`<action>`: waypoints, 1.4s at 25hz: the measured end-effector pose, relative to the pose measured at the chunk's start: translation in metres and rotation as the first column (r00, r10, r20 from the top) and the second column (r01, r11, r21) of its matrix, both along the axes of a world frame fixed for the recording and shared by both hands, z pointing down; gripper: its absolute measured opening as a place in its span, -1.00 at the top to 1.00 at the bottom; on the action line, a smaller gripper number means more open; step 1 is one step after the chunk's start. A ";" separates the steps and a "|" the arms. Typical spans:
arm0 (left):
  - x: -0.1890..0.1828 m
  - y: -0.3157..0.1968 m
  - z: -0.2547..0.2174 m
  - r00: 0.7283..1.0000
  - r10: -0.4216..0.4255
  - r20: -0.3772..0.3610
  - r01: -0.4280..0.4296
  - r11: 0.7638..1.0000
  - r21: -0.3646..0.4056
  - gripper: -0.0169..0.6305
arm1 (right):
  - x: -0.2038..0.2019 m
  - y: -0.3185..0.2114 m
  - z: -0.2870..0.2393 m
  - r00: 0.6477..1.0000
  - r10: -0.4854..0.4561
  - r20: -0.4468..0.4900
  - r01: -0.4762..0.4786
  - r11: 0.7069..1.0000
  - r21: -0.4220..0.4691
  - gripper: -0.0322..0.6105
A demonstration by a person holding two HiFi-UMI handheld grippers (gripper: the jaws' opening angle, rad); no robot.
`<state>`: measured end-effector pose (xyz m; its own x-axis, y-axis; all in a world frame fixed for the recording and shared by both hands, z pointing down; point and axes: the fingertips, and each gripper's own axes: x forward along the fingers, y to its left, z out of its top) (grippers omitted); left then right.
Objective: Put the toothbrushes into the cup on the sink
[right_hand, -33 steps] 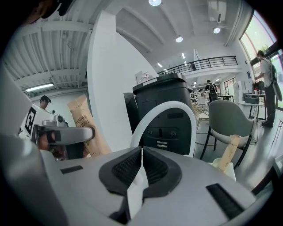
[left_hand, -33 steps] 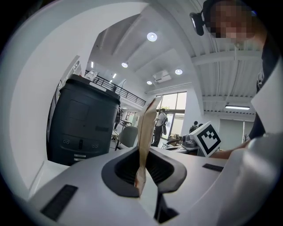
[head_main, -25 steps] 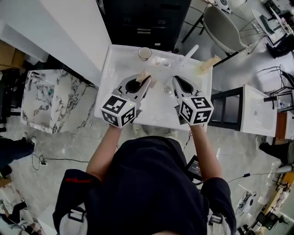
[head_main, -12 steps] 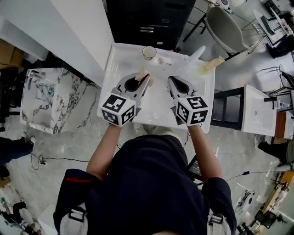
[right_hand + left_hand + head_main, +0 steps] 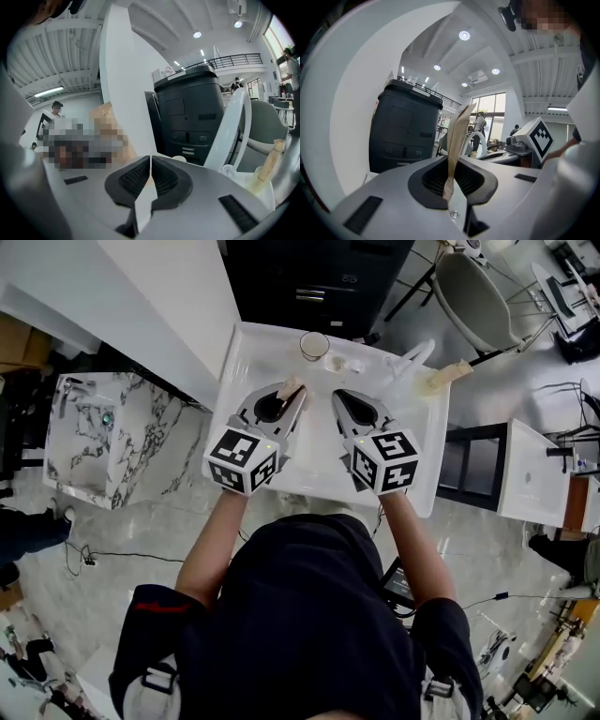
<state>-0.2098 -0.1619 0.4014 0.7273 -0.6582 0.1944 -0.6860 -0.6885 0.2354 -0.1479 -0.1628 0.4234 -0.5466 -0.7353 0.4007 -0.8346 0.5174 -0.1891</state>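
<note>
One toothbrush (image 5: 292, 386) is clamped in your left hand-held gripper (image 5: 296, 397) at frame centre; your right hand-held gripper (image 5: 338, 398) is closed, empty. The cup (image 5: 314, 345) stands upper centre on the sink (image 5: 246, 352), another toothbrush (image 5: 446, 377) upper right.

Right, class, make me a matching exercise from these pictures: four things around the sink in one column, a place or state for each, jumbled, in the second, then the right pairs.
Column one
1. left gripper
2. right gripper
3. cup
4. loose toothbrush

Column two
A. stands at the far edge of the sink
B. shut, with nothing between its jaws
C. lies at the sink's far right corner
D. shut on a second toothbrush

Pairs: 1-D, 2-B, 3-A, 4-C
</note>
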 end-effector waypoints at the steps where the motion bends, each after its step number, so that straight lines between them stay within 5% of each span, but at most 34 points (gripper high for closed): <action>1: -0.001 -0.003 0.001 1.000 -0.004 0.003 0.004 1.000 0.000 0.83 | -0.003 -0.002 0.001 1.000 -0.006 0.002 0.006 1.000 -0.003 0.78; 17: -0.004 -0.053 0.028 0.997 -0.048 0.055 0.049 0.998 -0.033 0.83 | -0.035 -0.024 0.031 0.998 -0.063 0.028 0.065 0.996 -0.067 0.78; 35: -0.002 -0.120 0.054 0.996 -0.055 0.065 0.057 0.998 -0.031 0.83 | -0.053 -0.052 0.077 1.000 -0.025 0.009 0.026 0.989 -0.146 0.78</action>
<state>-0.2120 -0.2823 0.4558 0.6746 -0.6902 0.2620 -0.7379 -0.6409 0.2117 -0.2006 -0.2151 0.5007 -0.5680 -0.6549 0.4985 -0.8196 0.5052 -0.2702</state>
